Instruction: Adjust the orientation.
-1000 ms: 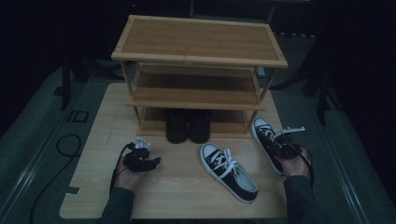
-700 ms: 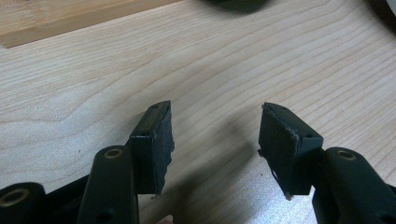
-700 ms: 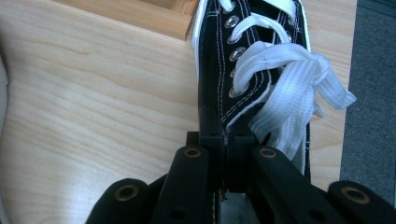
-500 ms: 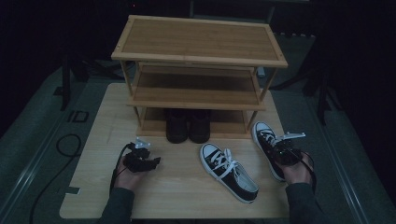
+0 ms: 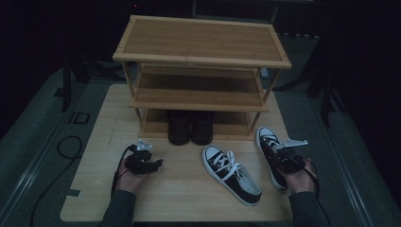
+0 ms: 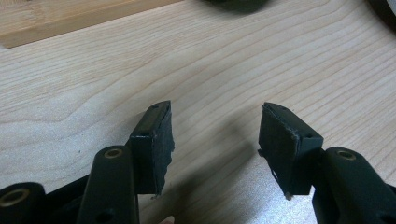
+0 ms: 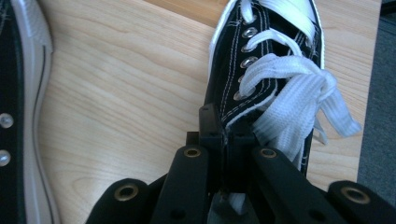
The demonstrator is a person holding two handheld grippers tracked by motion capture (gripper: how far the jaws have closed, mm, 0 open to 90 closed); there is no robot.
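My right gripper (image 7: 227,140) has its jaws clamped on the collar edge of the right sneaker (image 5: 272,153), which still rests on the table (image 5: 189,189). My left gripper (image 5: 144,161) hovers over bare wood, jaws spread wide and empty. The second sneaker (image 5: 231,174) lies between them. Beyond, a dark pair of boots (image 5: 190,126) already fills the shoe rack's (image 5: 201,52) bottom shelf; judging by that, both sneakers remain to be shelved.

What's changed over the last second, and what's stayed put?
The right gripper, jaws shut on the side wall of the right sneaker, has eased slightly toward the person along with that hand; the sneaker has hardly shifted. The left gripper stays open over the bare board. The middle sneaker, the boots and the rack are unchanged.
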